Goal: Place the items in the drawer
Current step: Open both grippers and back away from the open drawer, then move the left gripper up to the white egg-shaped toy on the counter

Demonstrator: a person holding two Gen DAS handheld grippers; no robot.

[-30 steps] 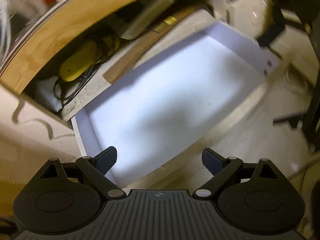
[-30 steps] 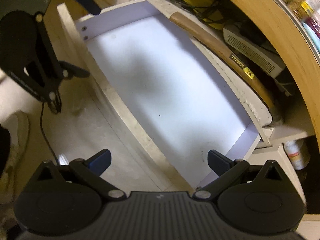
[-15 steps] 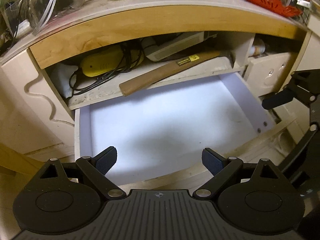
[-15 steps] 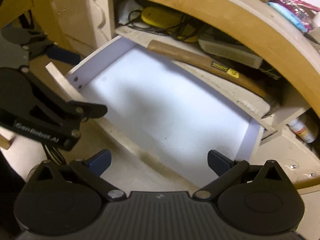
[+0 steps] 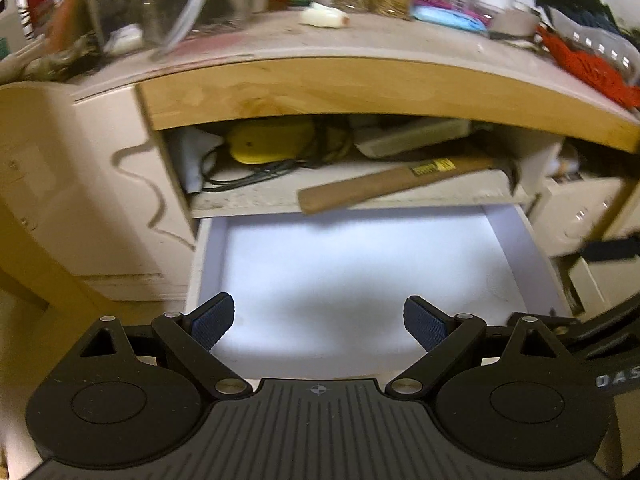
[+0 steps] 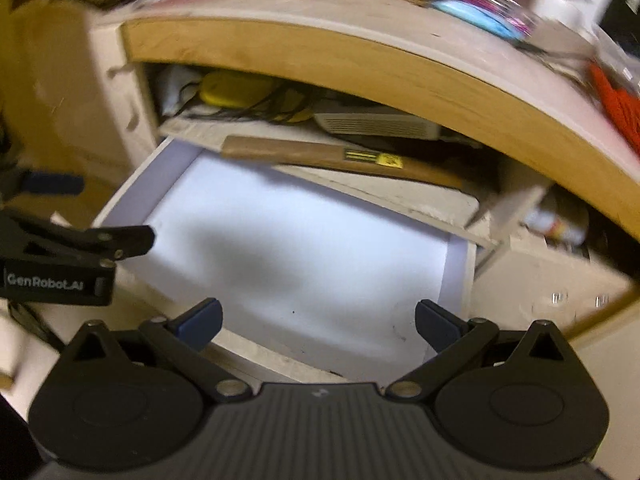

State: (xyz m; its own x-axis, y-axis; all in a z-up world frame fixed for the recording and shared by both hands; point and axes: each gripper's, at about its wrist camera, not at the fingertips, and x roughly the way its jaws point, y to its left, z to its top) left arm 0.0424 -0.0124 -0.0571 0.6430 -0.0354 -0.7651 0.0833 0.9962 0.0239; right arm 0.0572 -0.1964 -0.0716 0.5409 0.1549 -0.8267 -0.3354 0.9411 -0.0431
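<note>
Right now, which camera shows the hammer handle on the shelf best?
The left wrist view: the hammer handle lies near centre, butt to label in fair focus. The right wrist view shows it too, but blurrier and more oblique.

Dim warm light; drawer [image 5: 360, 264] floor glaring; motion blur, edges warped.

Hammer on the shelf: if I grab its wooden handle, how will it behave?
The hammer handle looks stiff and smooth, so it may slip. Its head end is hidden at the right, probably heavy, so it would likely tip that way.
</note>
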